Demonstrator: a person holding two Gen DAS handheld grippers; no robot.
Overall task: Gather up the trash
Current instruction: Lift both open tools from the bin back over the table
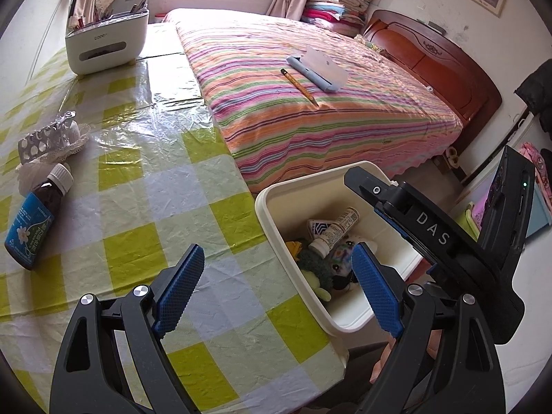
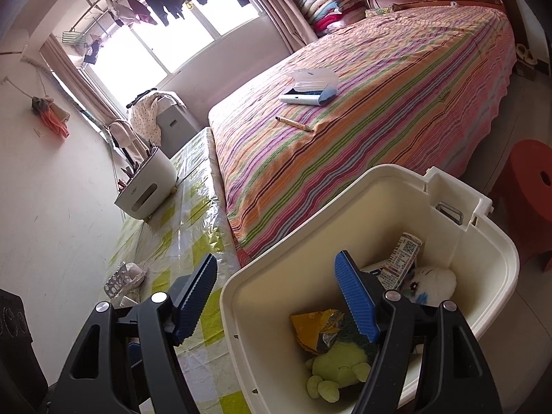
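Both grippers are spread open with nothing between their blue pads. The left gripper (image 1: pixel 276 289) hangs over the near edge of the checked table (image 1: pixel 148 186); the right gripper (image 2: pixel 276 296) straddles the near-left rim of the cream bin (image 2: pixel 490 296), which sits at the table's right, beside the striped bed (image 1: pixel 310 110). Inside the bin lie a pill bottle (image 1: pixel 333 231), a yellow wrapper (image 2: pixel 315 327) and a green soft toy (image 2: pixel 339 369). On the table's left lie a dark bottle (image 1: pixel 34 220) and a blister pack (image 1: pixel 41 139).
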